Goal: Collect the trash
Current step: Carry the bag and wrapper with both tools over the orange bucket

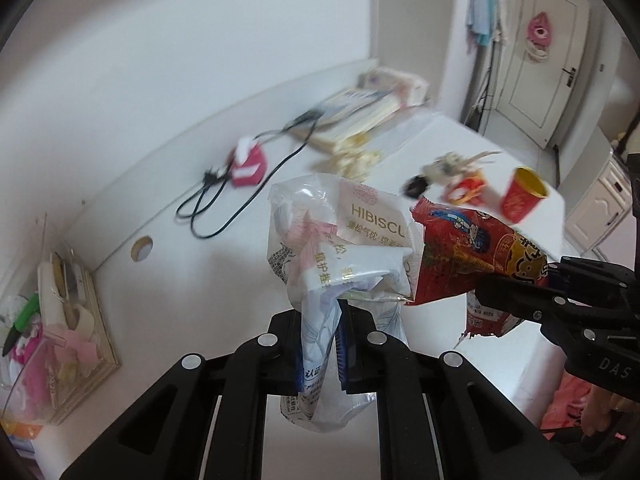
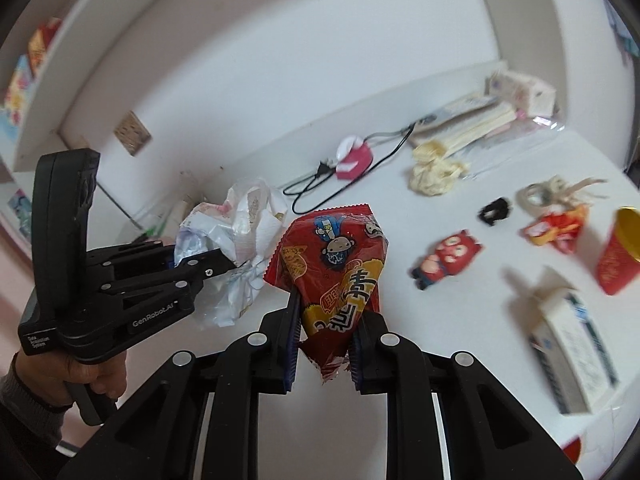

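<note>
Trash in both grippers, held above the counter point(image 2: 420, 320): left gripper point(image 1: 324, 344) jaws pinch a crumpled white wrapper point(image 1: 340, 240) reading "HIBISCU…", right gripper point(image 2: 324, 344) jaws clamp a red snack bag point(image 2: 336, 268) with cartoon print, Chinese text probably, blurred. Both light, crinkly, slippery film; grip bunched folds. Red cup point(image 2: 618, 256) left on counter.

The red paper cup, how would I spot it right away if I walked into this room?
Start at the white desk and go to its far right end. The red paper cup stands tilted there, just beyond a white carton lying flat. Unlike the crumpled red wrapper beside it and the red snack bag in the right gripper, it is rigid, with a gold inside.
</note>
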`<state>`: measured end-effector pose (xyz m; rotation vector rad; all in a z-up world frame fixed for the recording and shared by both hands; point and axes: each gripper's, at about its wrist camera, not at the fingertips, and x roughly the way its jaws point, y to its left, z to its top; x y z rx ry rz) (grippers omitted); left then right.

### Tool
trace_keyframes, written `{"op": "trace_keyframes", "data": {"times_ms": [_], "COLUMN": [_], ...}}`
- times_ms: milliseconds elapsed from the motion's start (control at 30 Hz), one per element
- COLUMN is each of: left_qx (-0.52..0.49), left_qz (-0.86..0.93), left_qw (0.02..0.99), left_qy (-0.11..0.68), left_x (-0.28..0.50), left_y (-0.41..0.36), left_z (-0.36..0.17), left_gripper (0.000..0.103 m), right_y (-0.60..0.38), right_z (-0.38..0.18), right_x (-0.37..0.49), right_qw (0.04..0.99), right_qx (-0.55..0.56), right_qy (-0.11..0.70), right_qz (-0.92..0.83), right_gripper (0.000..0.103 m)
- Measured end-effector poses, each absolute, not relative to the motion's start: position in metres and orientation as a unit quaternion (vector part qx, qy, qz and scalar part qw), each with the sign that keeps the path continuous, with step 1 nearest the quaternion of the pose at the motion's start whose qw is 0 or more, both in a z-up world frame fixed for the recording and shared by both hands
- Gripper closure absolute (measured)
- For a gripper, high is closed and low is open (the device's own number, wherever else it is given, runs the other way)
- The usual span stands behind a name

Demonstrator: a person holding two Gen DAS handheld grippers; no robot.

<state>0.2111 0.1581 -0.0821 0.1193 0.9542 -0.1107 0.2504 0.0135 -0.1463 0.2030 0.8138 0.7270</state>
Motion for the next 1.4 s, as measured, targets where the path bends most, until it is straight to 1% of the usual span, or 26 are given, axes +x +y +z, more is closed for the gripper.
{"op": "trace_keyframes", "data": {"times_ms": [233,367,567,733,967,1133,1300,1400], "left_qx": [0.077,0.087,0.12,0.152,0.192,0.215,0.224,0.228], "left_qz": [-0.097,-0.134,-0.206,-0.272,-0.361,-0.403,-0.428,-0.427], "left_qw": [0.897,0.897,0.884,0.862,0.814,0.78,0.74,0.721], "left_qy": [0.425,0.412,0.402,0.401,0.413,0.429,0.467,0.495], "left_x": [0.183,0.176,0.171,0.17,0.164,0.158,0.165,0.171], "left_y": [0.084,0.04,-0.032,-0.091,-0.176,-0.221,-0.257,-0.272], "left_z": [-0.048,-0.039,-0.039,-0.052,-0.086,-0.12,-0.181,-0.227], "left_gripper": [0.09,0.09,0.09,0.09,0.09,0.09,0.09,0.09], "right_y": [-0.065,-0.112,-0.195,-0.266,-0.343,-0.384,-0.414,-0.427], "right_z": [-0.115,-0.106,-0.105,-0.117,-0.148,-0.185,-0.239,-0.279], "right_x": [0.202,0.181,0.145,0.114,0.073,0.052,0.043,0.046], "right_qw": [0.87,0.885,0.905,0.913,0.909,0.894,0.873,0.858], "right_qx": [0.117,0.129,0.162,0.205,0.254,0.281,0.303,0.319], "right_qy": [0.358,0.343,0.328,0.323,0.328,0.348,0.377,0.394], "right_qz": [0.318,0.288,0.216,0.14,0.043,-0.019,-0.061,-0.079], "right_gripper": [0.082,0.082,0.082,0.082,0.082,0.082,0.082,0.082]}}
